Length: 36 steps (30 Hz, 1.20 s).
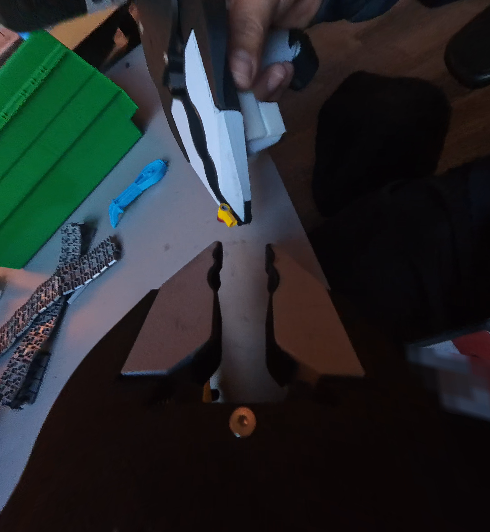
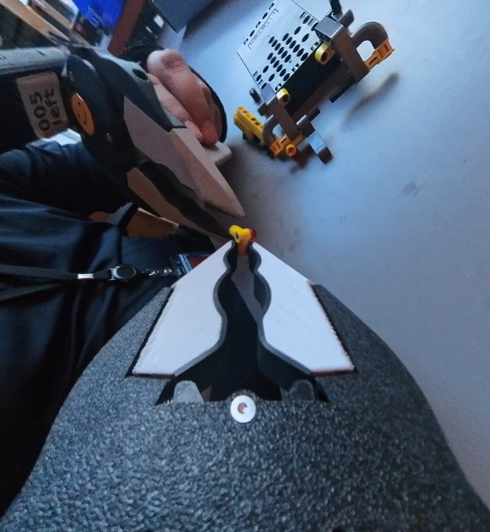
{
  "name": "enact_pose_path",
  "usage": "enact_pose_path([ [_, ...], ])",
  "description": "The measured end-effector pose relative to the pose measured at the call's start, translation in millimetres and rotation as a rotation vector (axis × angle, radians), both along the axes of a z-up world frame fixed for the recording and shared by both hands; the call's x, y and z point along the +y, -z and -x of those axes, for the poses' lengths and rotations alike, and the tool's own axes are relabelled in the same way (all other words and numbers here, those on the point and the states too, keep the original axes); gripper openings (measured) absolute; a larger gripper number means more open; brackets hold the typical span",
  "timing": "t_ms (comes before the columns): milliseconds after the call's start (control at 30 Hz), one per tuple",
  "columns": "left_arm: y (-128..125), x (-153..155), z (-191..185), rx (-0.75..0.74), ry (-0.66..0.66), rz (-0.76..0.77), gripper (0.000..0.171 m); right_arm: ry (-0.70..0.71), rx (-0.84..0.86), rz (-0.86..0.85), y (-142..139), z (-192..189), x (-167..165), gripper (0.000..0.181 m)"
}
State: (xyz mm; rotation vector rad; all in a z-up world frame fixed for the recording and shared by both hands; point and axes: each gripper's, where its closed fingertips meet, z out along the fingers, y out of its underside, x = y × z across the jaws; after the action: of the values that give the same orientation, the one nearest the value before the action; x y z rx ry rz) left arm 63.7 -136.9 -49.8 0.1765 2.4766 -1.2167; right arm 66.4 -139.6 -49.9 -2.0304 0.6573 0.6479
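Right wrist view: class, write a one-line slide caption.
Right hand-held gripper pinches a small yellow connector piece above a grey table.

Pale grey tabletop point(image 2: 410, 259); wooden floor point(image 1: 382, 51) beyond; dim, bluish light.

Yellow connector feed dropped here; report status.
Right gripper shut on yellow connector. Left gripper open, empty, just short of it. Nothing between them.

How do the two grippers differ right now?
The right gripper is shut on a small yellow connector; the left gripper holds nothing, its jaws apart. The right one's tips pinch the part above the grey table; the left's hover just short of it. Both share white, wavy-edged fingers.
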Motion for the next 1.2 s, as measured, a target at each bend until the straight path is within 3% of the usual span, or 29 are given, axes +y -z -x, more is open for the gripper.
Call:
enact_pose_path([
  [100,-10,-2,-7,-0.070,-0.044,0.063,0.014,0.015,0.081,-0.065,-4,-1,7,0.005],
  [200,-14,1,-14,-0.155,-0.097,0.073,0.013,0.022,0.157,-0.118,-7,-1,10,0.005],
  [533,-3,-3,-1,-0.452,0.010,-0.065,0.010,-0.056,0.292,-0.080,5,14,6,0.005],
  [633,2,-4,2,-0.428,0.027,-0.073,0.007,-0.093,0.281,-0.043,6,17,3,0.005],
  [933,-8,-3,9,-0.111,0.037,0.089,0.014,-0.224,0.083,0.125,14,22,1,0.005],
  [1200,-2,-5,17,-0.123,0.090,0.056,0.015,-0.282,0.102,0.144,16,24,7,0.004],
])
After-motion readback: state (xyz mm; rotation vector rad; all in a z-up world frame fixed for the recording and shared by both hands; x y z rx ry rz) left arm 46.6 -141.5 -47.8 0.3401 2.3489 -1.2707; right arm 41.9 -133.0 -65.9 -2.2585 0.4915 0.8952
